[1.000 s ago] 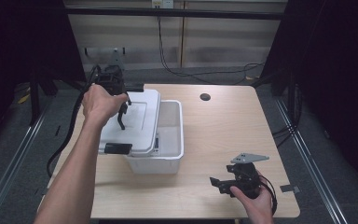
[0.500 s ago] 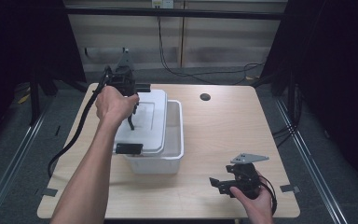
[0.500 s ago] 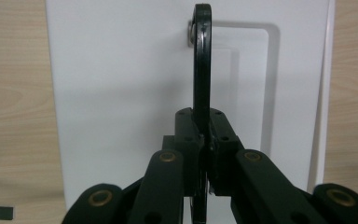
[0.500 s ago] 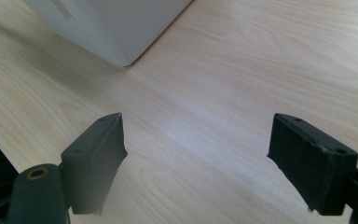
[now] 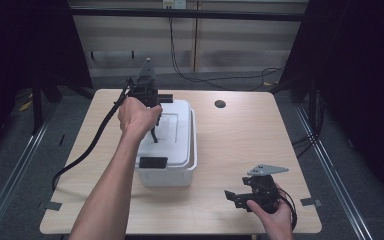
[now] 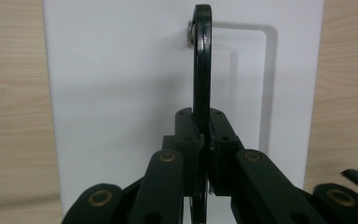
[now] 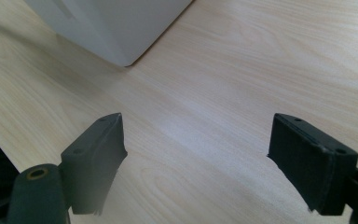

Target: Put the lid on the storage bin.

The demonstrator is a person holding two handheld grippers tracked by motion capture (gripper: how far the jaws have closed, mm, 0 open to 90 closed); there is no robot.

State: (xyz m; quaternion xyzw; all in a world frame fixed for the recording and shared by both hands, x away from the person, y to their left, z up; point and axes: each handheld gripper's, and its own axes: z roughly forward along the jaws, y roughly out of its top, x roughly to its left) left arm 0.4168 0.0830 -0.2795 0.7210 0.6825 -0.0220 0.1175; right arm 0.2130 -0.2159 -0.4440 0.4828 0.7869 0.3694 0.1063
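Observation:
A white plastic box (image 5: 167,177) stands left of the table's middle, with its white lid (image 5: 175,145) lying almost square over it. My left gripper (image 5: 153,127) points down from above and is shut on the lid's black handle (image 5: 154,136). In the left gripper view the jaws pinch the thin black handle (image 6: 202,60) upright over the lid (image 6: 121,93). A black latch (image 5: 152,162) shows at the lid's near end. My right gripper (image 5: 232,196) rests low over the table's near right part, open, with bare wood between its fingers (image 7: 98,154). A corner of the box (image 7: 116,28) lies ahead of it.
The wooden table (image 5: 240,145) has a small dark hole (image 5: 220,104) at the back. A thick black cable (image 5: 90,147) trails from the left gripper off the table's left edge. Dark curtains and metal rails flank the table.
The left gripper has carried the lid by its handle to the right, from hanging off the box's left side to lying over the box. The right gripper has stayed still.

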